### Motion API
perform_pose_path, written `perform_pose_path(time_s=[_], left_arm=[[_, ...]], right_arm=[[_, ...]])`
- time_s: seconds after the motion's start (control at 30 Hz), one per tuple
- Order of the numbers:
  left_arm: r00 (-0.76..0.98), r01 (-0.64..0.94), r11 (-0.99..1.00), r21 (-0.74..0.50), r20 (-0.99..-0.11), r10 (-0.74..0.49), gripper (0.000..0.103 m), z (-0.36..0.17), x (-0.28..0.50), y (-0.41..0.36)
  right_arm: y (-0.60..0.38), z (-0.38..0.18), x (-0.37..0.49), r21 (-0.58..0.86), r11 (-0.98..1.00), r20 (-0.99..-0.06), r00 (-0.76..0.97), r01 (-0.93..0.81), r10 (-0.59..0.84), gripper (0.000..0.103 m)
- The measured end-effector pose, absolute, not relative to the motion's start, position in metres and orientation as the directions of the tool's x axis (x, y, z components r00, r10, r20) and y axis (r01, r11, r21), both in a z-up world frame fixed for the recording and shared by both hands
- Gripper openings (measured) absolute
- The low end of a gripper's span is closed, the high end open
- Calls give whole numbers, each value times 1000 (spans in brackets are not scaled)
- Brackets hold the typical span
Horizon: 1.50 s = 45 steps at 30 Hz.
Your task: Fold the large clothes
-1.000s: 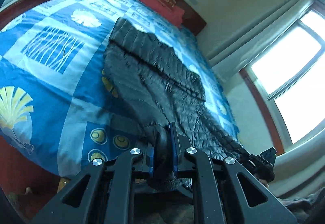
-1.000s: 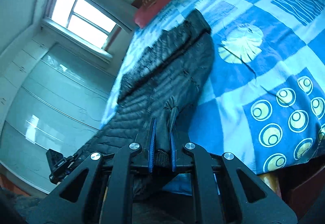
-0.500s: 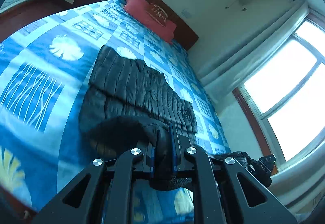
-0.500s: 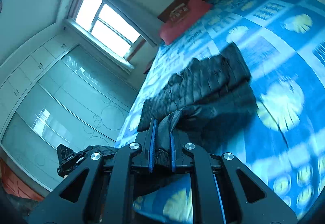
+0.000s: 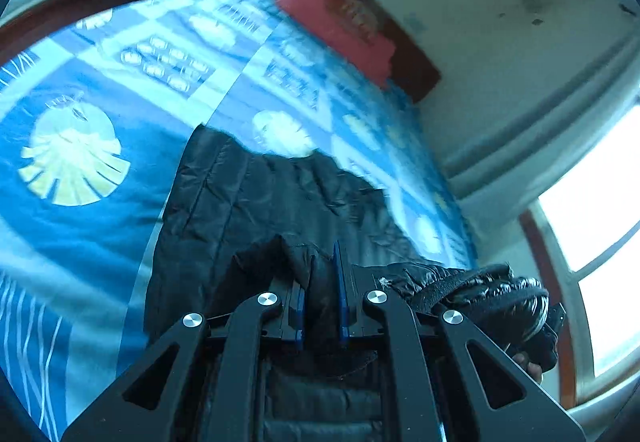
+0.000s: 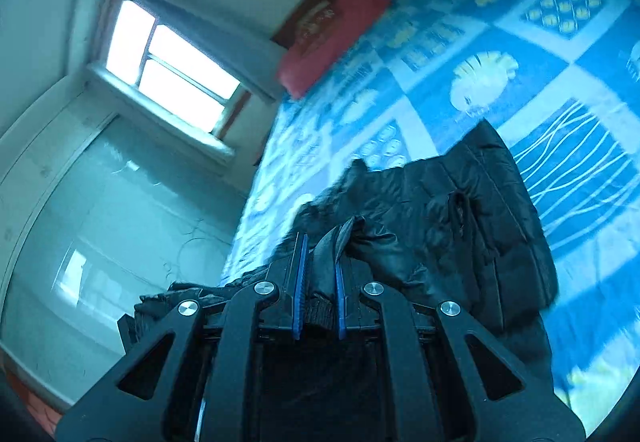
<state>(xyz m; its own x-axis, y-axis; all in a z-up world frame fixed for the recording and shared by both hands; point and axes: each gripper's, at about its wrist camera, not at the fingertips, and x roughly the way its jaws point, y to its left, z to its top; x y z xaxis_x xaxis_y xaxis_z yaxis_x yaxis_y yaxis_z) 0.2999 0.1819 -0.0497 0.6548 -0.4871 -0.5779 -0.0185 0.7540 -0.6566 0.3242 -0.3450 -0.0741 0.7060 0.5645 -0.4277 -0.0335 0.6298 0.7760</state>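
Since the earlier frames, the black puffer jacket [image 5: 256,197] is being carried up the bed [image 5: 80,226], its lower part being doubled over the part lying flat, so that a much shorter dark shape is being seen. In the left wrist view, toward nine o'clock, the blue patterned cover is being smeared by blur; at the centre the left gripper [image 5: 320,282] is being kept pinched on a fold of the jacket hem, whose end is being hidden behind the fingers. At four o'clock the right gripper [image 5: 548,326] is being largely covered by bunched fabric. In the right wrist view, at eight o'clock, the left gripper [image 6: 132,322] is being cut off by cloth; at the centre the right gripper [image 6: 320,282] is being held pressed on another fold of the hem. At one o'clock the red pillow [image 6: 332,37] and bed patterns are being blurred.
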Motion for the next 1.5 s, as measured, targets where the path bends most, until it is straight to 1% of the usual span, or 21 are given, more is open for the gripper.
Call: perform_pose_path(time_s=[0.23, 0.4, 0.47, 0.5, 0.53, 0.57, 0.6, 0.63, 0.67, 0.7, 0.8, 0.93, 1.07, 1.13, 1.27, 1.3, 1.33, 1.37, 1.43, 1.47, 1.5], left_arm=[[593, -78, 800, -595, -673, -443, 12, -106, 345, 172], [590, -80, 769, -634, -652, -476, 16, -113, 346, 177], [586, -69, 765, -640, -647, -488, 19, -107, 344, 178], [586, -65, 760, -646, -642, -495, 22, -102, 341, 181], [588, -64, 751, -657, -633, -504, 29, -98, 340, 182], [591, -63, 739, -671, -621, -514, 34, -94, 340, 184], [600, -58, 713, -698, -596, -534, 47, -88, 336, 187], [617, -56, 691, -721, -569, -544, 61, -82, 333, 192], [633, -58, 682, -729, -555, -540, 66, -78, 331, 194], [654, -58, 673, -737, -538, -532, 70, -70, 326, 199], [671, -31, 681, -732, -521, -529, 74, -55, 322, 204], [662, -17, 766, -643, -581, -474, 74, -55, 323, 204], [616, 1, 835, -551, -657, -434, 74, -73, 339, 198], [599, 30, 848, -530, -670, -440, 74, -80, 344, 197], [555, 91, 861, -500, -693, -461, 74, -90, 362, 186], [544, 105, 871, -479, -706, -454, 72, -93, 367, 181], [539, 119, 880, -461, -714, -447, 59, -94, 369, 177], [533, 126, 893, -433, -729, -429, 53, -96, 370, 173], [524, 146, 931, -334, -772, -359, 29, -98, 373, 162], [527, 155, 936, -315, -776, -348, 25, -98, 372, 160], [537, 164, 942, -294, -774, -335, 20, -96, 370, 157]], right_arm=[[-340, -158, 375, 725, 678, -584, 630, 122, 511, 12], [-338, -171, 375, 717, 687, -591, 629, 122, 505, 13], [-340, -168, 373, 725, 680, -579, 636, 115, 510, 19], [-341, -167, 372, 728, 675, -575, 640, 116, 510, 20], [-344, -166, 371, 733, 670, -570, 644, 118, 510, 23], [-347, -163, 369, 742, 660, -559, 652, 117, 513, 31], [-350, -159, 365, 753, 649, -543, 664, 113, 515, 37], [-353, -155, 361, 756, 645, -532, 676, 108, 510, 49], [-354, -150, 358, 756, 647, -526, 683, 103, 506, 53], [-355, -145, 356, 756, 648, -522, 686, 97, 506, 53], [-357, -135, 348, 751, 657, -509, 688, 62, 518, 53], [-350, -126, 350, 657, 753, -569, 674, 27, 472, 54], [-340, -124, 366, 541, 841, -634, 653, -10, 415, 64], [-335, -126, 377, 478, 878, -665, 640, -33, 386, 66], [-327, -136, 395, 447, 892, -691, 609, -62, 389, 67], [-325, -140, 399, 436, 898, -703, 598, -64, 385, 67], [-324, -141, 401, 433, 899, -709, 592, -66, 384, 58], [-322, -144, 404, 423, 904, -720, 582, -65, 379, 48], [-319, -146, 405, 388, 919, -736, 577, -71, 355, 37], [-318, -146, 402, 375, 924, -734, 584, -79, 347, 31], [-318, -144, 400, 370, 926, -730, 591, -81, 343, 28]])
